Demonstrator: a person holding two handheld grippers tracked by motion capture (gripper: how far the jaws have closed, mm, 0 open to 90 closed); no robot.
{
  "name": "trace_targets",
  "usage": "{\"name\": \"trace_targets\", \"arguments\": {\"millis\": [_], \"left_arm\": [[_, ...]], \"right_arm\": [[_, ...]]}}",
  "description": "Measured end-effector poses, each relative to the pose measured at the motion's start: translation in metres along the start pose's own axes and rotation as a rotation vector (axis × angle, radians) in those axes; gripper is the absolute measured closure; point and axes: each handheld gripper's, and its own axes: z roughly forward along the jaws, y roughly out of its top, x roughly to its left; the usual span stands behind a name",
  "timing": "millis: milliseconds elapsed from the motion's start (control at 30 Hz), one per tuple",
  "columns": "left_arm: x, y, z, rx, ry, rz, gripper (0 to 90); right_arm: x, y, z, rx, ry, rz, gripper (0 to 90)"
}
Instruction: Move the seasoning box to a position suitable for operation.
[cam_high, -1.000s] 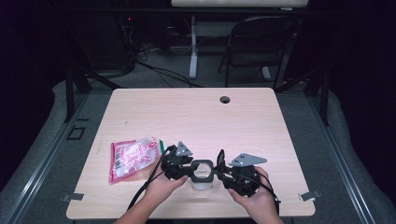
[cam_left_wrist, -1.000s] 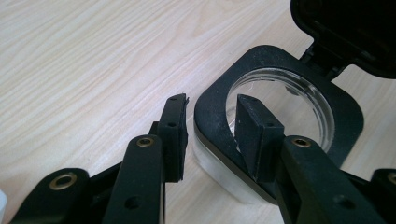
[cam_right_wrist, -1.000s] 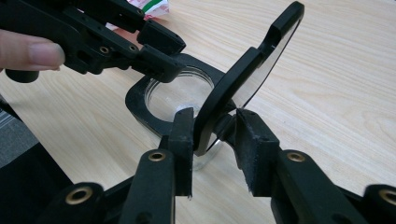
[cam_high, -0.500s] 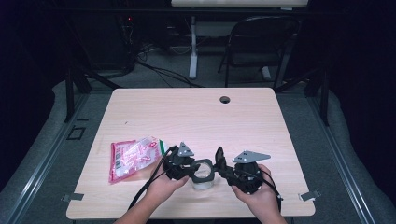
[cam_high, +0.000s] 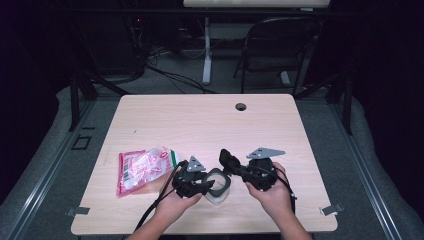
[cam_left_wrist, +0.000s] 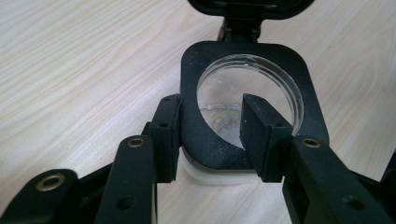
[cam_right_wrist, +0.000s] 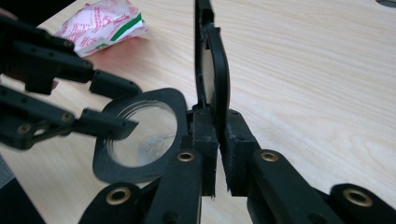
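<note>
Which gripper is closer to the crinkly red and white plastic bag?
Left. The left gripper sits just right of the crinkly red and white plastic bag, working at the clear container with the black rim. The right gripper is beyond that container.

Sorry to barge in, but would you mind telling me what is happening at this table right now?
A person is working a small clear container with a hinged black lid, using a gripper in each hand. The left gripper straddles the container's black rim, one jaw outside and one inside the opening; its jaws have just been opening. The right gripper has just closed on the lid and holds it raised upright. A red and white packet lies unopened on the table to the left.
</note>
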Motion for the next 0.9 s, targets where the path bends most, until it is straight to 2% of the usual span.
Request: {"name": "trace_targets", "arguments": {"millis": [233,333,400,733,900], "left_arm": [[0.0,0.0,0.0,-0.008,-0.01,-0.053,54.7],[-0.004,0.0,0.0,-0.019,0.003,-0.053,53.4],[-0.006,0.0,-0.001,-0.021,-0.001,-0.065,52.5],[-0.009,0.0,-0.004,-0.03,-0.008,-0.066,50.8],[-0.01,-0.001,-0.005,-0.038,-0.017,-0.079,50.7]], "right_arm": [[-0.01,0.009,0.01,-0.003,0.024,0.016,84.0],[-0.01,0.011,0.013,-0.009,0.017,0.018,82.8],[-0.012,0.013,0.014,-0.002,0.017,0.012,81.9],[-0.012,0.016,0.02,-0.019,0.028,-0.007,79.6],[-0.014,0.018,0.024,-0.032,0.035,0.004,78.3]]}}
